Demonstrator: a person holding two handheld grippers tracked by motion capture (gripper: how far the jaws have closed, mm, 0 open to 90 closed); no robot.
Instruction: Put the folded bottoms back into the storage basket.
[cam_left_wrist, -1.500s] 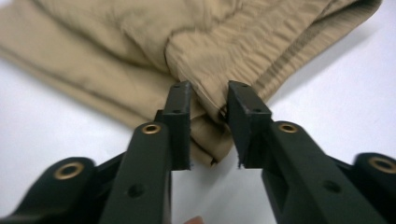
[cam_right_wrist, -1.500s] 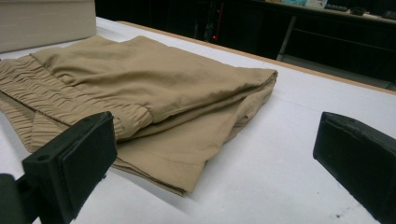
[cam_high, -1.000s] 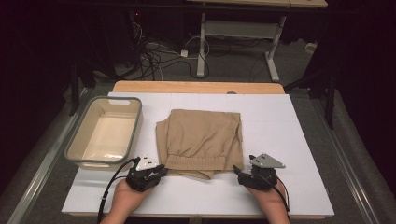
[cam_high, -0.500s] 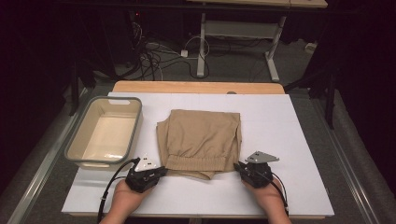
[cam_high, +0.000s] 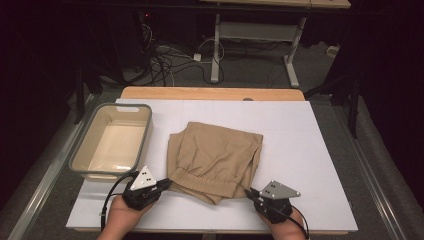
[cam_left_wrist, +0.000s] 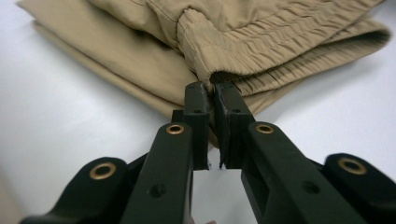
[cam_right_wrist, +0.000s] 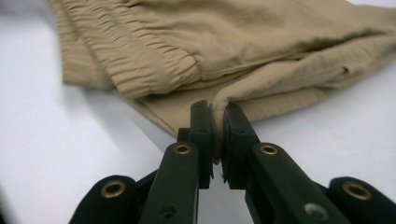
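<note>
Tan shorts lie folded mid-surface. L gripper at 7 o'clock, R gripper at 5 (both nearly closed), jaws pinching the near hem fabric.

This looks like a lab or recording studio: black curtains close off the dark surroundings, a tangle of black and white cables sprawls over the grey carpet, and a white board covers the wooden bench.

My right gripper is clamping shut on the shorts' near corner, while both my grippers are drawing the hem away from the tub.
</note>
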